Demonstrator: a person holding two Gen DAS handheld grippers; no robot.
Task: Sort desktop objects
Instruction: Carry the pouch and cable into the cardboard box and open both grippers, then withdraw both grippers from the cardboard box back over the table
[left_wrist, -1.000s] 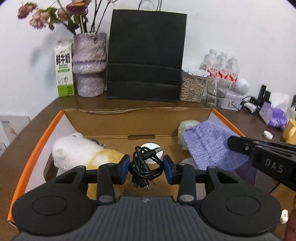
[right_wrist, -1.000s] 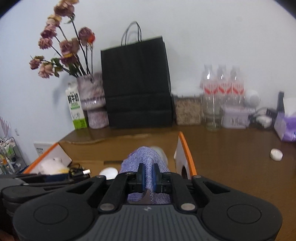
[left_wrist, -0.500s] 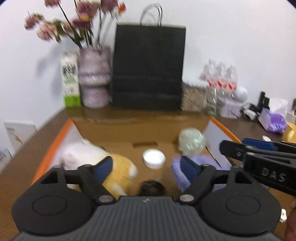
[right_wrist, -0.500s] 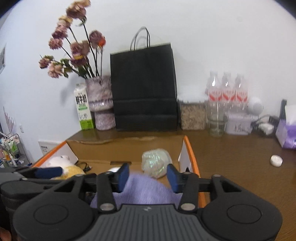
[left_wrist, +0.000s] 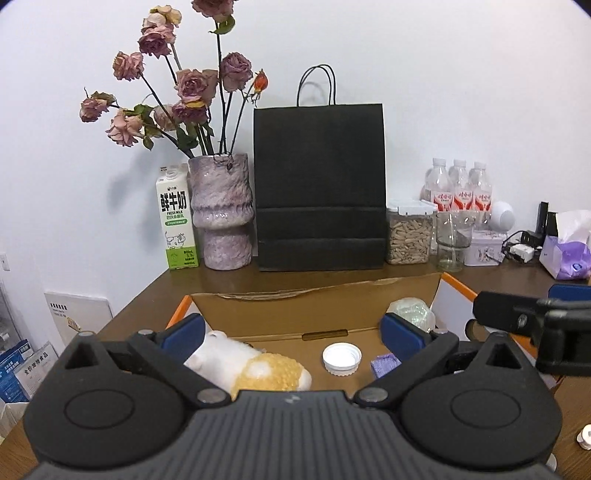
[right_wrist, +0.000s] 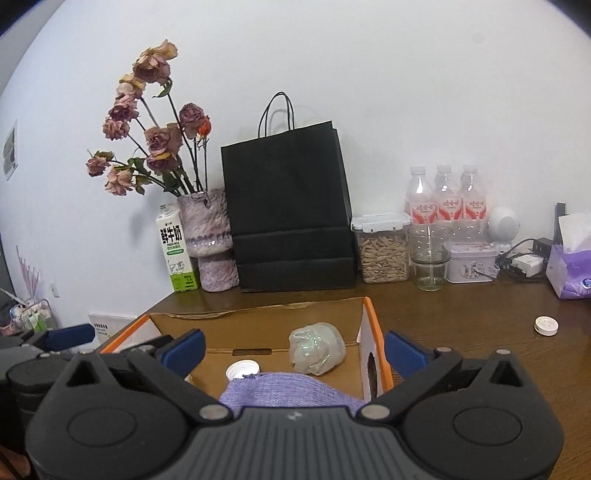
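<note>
An open cardboard box (left_wrist: 280, 314) with orange edges lies below both grippers. In it are a white and yellow plush toy (left_wrist: 258, 363), a white cap (left_wrist: 341, 360), a purple cloth (right_wrist: 291, 389) and a pale green crumpled ball (right_wrist: 317, 349). My left gripper (left_wrist: 291, 332) hovers over the box. Its jaws are opening wide and nothing is between the pads. My right gripper (right_wrist: 294, 350) hangs above the cloth, its jaws also opening, with nothing touching the pads. The black cable is hidden.
Along the wall stand a milk carton (left_wrist: 176, 221), a vase of dried roses (left_wrist: 221, 210), a black paper bag (left_wrist: 319, 184), a seed jar (right_wrist: 382, 249), a glass (right_wrist: 428, 258), water bottles (right_wrist: 445, 199) and a tissue pack (right_wrist: 570, 269). A small white cap (right_wrist: 546, 325) lies on the table (right_wrist: 461, 317).
The left gripper let go of the black cable, which dropped out of sight. The right gripper let go of the purple cloth, which now lies in the box. Both rose and tilted up.
</note>
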